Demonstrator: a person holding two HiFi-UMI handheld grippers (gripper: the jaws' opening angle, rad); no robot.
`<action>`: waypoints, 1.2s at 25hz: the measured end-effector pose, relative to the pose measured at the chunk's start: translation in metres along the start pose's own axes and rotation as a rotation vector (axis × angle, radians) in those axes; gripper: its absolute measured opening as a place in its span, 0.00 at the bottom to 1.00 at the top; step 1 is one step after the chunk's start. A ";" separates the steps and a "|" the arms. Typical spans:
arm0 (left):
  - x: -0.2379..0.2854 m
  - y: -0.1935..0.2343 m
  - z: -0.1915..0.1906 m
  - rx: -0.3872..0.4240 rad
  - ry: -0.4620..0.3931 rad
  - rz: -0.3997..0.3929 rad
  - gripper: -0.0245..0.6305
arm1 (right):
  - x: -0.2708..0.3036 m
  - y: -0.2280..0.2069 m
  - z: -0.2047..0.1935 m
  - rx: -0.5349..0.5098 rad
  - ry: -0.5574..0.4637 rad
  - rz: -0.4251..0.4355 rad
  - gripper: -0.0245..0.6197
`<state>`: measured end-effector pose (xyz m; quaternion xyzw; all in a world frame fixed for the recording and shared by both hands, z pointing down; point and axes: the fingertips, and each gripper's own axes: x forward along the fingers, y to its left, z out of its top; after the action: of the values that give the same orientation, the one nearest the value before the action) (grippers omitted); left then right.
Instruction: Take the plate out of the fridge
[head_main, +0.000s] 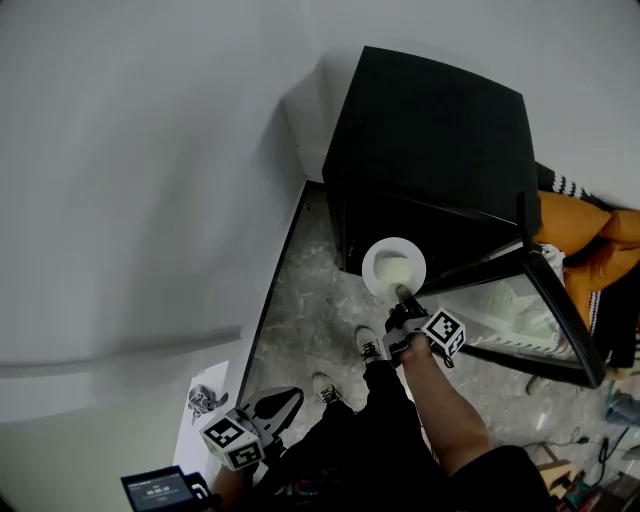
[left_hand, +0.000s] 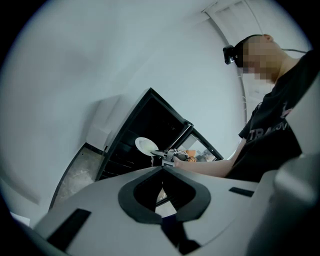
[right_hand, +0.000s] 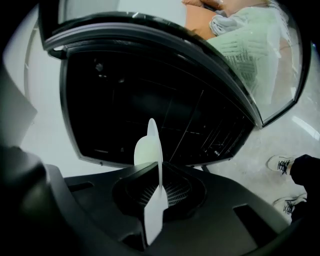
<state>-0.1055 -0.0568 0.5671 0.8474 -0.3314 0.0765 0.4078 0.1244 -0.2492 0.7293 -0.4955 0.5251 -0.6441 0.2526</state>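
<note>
Small round white plate (head_main: 393, 268): outside, just before open cavity, clear of shelves, rim pinched in right gripper (head_main: 402, 294). Black box-shaped fridge (head_main: 430, 150): upright on stone floor (head_main: 310, 300) beside white wall (head_main: 150, 150), glass door (head_main: 520, 305) swung wide, dark interior, wire shelves.

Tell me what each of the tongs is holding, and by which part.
Right tongs: the white plate, pinched at its rim, edge-on between the jaws. Left tongs: nothing held, jaws together.
</note>
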 end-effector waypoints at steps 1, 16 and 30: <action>-0.001 -0.001 -0.003 0.014 0.010 -0.005 0.04 | -0.009 0.006 -0.005 0.008 0.005 0.007 0.07; -0.005 -0.035 0.001 0.199 0.025 -0.188 0.04 | -0.116 0.168 -0.022 -0.044 -0.016 0.159 0.07; -0.032 -0.032 0.007 0.223 -0.052 -0.194 0.04 | -0.075 0.295 0.066 0.034 -0.268 0.184 0.07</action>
<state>-0.1106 -0.0314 0.5294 0.9171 -0.2479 0.0513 0.3080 0.1555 -0.3086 0.4252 -0.5224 0.5191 -0.5551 0.3866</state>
